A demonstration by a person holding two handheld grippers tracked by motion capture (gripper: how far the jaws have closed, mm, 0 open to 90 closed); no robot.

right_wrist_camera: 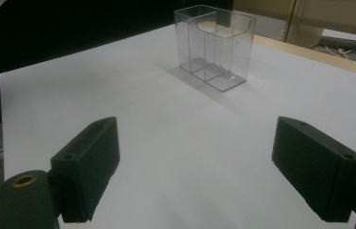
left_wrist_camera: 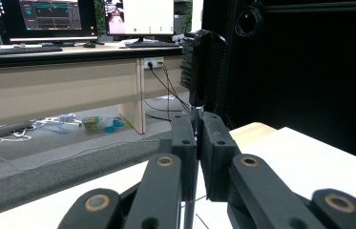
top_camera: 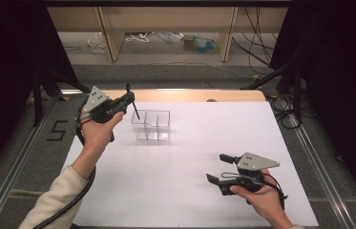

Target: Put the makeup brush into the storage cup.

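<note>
My left gripper (top_camera: 128, 98) hovers at the table's far left, just left of a clear plastic box (top_camera: 151, 125). It is shut on a thin black brush (top_camera: 136, 110), whose lower end slants down toward the box's left rim. In the left gripper view the jaws (left_wrist_camera: 197, 126) pinch the brush's stem and its bristled head (left_wrist_camera: 204, 62) stands above them. My right gripper (top_camera: 218, 168) rests low at the near right, open, with nothing between its fingers. In the right gripper view the box (right_wrist_camera: 215, 45), with inner dividers, stands ahead beyond the open jaws (right_wrist_camera: 197, 143).
A white sheet (top_camera: 175, 191) covers the table, with a wooden edge (top_camera: 190, 94) at the far side. Beyond it are desk legs (top_camera: 111, 40), cables and bottles on the floor. Black frames and rails flank both sides.
</note>
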